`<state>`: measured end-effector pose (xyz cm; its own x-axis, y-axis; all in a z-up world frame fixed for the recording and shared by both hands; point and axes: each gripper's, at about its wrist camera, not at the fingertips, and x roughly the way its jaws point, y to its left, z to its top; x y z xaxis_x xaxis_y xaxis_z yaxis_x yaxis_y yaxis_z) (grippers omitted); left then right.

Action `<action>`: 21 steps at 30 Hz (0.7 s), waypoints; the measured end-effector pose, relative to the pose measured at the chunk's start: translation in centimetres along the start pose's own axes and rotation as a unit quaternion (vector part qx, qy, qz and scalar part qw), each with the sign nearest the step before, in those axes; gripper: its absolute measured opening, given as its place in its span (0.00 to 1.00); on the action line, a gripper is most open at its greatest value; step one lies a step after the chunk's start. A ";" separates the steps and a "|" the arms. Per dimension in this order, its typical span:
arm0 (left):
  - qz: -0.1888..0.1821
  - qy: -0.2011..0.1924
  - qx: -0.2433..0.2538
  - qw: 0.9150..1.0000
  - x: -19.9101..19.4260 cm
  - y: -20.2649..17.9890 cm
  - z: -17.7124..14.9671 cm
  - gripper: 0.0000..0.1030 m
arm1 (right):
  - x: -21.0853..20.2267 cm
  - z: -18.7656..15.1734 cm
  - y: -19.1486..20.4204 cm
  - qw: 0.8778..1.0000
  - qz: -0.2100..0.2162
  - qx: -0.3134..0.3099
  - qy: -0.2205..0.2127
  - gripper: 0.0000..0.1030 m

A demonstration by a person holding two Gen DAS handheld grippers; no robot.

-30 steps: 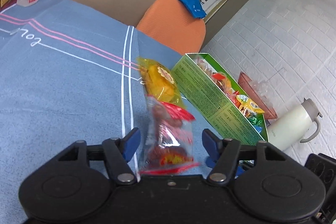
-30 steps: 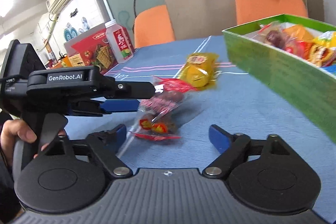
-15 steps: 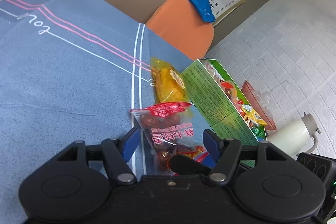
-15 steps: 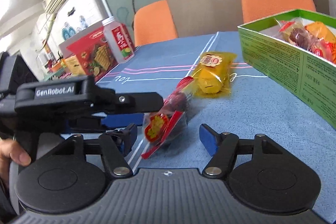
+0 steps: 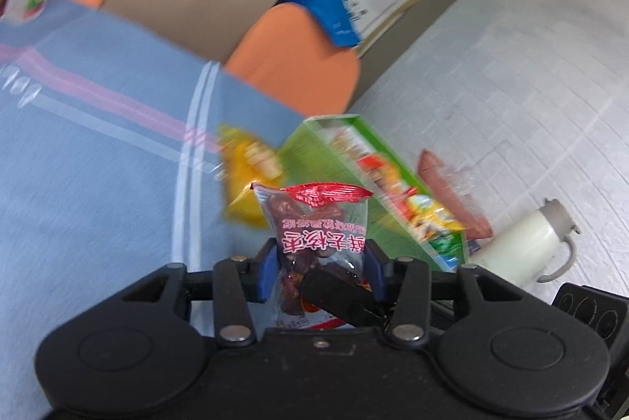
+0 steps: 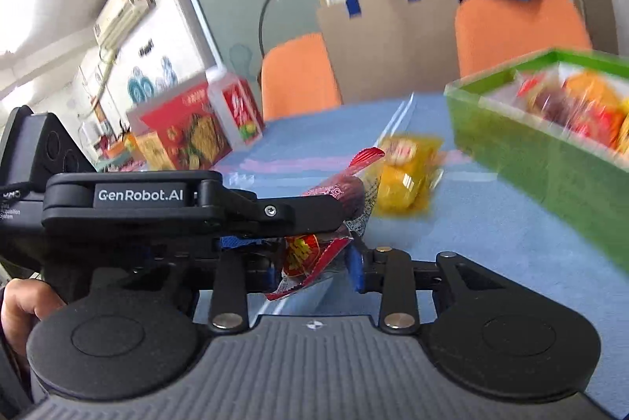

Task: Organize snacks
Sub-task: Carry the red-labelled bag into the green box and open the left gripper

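- We see the blue tablecloth (image 5: 98,160) filling the left and near part of the left wrist view; its pink and white stripes are smeared by motion blur.
- Two orange chairs (image 6: 298,78) and a brown cardboard sheet (image 6: 393,30) stand at the far edge, all soft-edged; the posters behind them are too blurred for us to read.
- The green box (image 6: 526,148) sits on the right and is cut off by the frame in the right wrist view. The snacks inside it show as red, orange and yellow smudges that we cannot tell apart.
- A red carton and a red-labelled bottle (image 6: 236,105) stand far left.
- A white kettle (image 5: 523,243) stands on the floor to the right, beyond the table edge.
- The yellow snack packet (image 6: 405,176) lies on the cloth just left of the box, blurred.
- The left gripper (image 5: 320,262) is clamped on the red date packet (image 5: 318,219), which stands upright between its blue pads; the packet's lower end is hidden by a black finger crossing in front.
- The right gripper (image 6: 314,266) has its jaws drawn in around the same packet's bottom seam; the left gripper's body hides part of the contact, so we cannot tell whether it truly pinches.
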<state>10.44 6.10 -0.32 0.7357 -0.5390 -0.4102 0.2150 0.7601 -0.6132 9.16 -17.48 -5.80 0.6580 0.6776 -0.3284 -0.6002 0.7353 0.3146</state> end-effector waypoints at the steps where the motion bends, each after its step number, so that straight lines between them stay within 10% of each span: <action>1: -0.007 -0.003 0.009 1.000 0.3 -0.9 0.5 0.74 | -0.4 0.5 0.1 1.000 -0.005 -0.003 -0.012 0.56; 21: -0.102 0.038 0.102 0.989 16.0 -12.2 6.7 0.75 | -4.4 7.4 -11.7 0.984 -0.120 0.024 -0.131 0.54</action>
<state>23.91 -9.34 5.09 0.6139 -0.7093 -0.3464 0.4855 0.6853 -0.5428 16.67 -29.19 -1.43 0.8767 0.4534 -0.1606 -0.3942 0.8686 0.3001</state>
